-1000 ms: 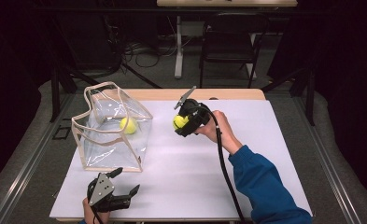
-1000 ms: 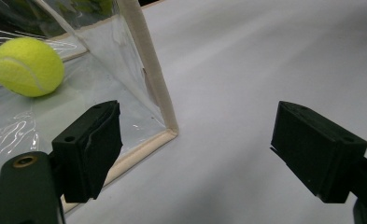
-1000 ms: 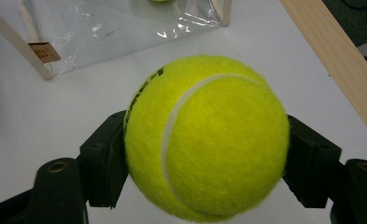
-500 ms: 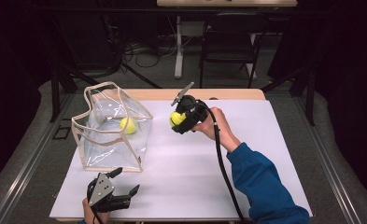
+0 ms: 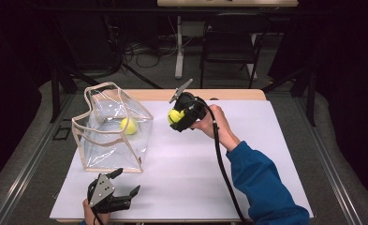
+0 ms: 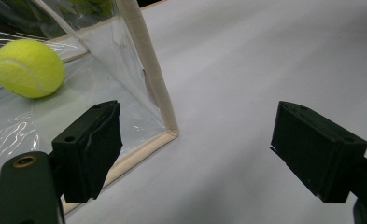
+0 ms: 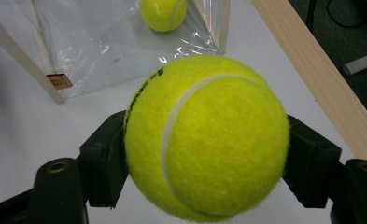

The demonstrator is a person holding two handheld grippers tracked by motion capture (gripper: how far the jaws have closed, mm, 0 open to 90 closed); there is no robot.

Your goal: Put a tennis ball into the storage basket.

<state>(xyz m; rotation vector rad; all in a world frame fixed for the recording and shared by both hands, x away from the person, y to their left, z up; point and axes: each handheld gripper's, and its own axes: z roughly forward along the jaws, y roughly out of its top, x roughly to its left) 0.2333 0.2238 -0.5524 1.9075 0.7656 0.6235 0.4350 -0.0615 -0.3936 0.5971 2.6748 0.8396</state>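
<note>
The right tongs [image 5: 174,116] have a fuzzy yellow tennis ball [image 5: 175,116] clamped between both black pads, held up off the white surface [image 5: 247,154] in mid-air, just to the right of the clear plastic tote bag with beige trim [image 5: 110,127]. In the right gripper view that ball [image 7: 204,137] bulges out wide past the pads on either side, its white seam curving down the front, the left pad and the right pad pressing into its flanks. Beyond it, further off and lower, sits the bag [image 7: 102,46], and inside it a second yellow tennis ball [image 7: 163,13] lying on the bag's floor.

From the high view that second ball [image 5: 129,125] rests inside the bag toward its right wall, near the held ball but apart from it, with the bag's wall between the two. The bag stands upright with its mouth open to the top, handles [image 5: 99,89] arching over the rim.

Down at the near edge of the surface, the left tongs [image 5: 125,183] hang wide apart with nothing between them, just in front of the bag's near corner. In the left gripper view the bag's trimmed corner [image 6: 167,126] sits between the spread pads, closer to the left one, touching neither.
</note>
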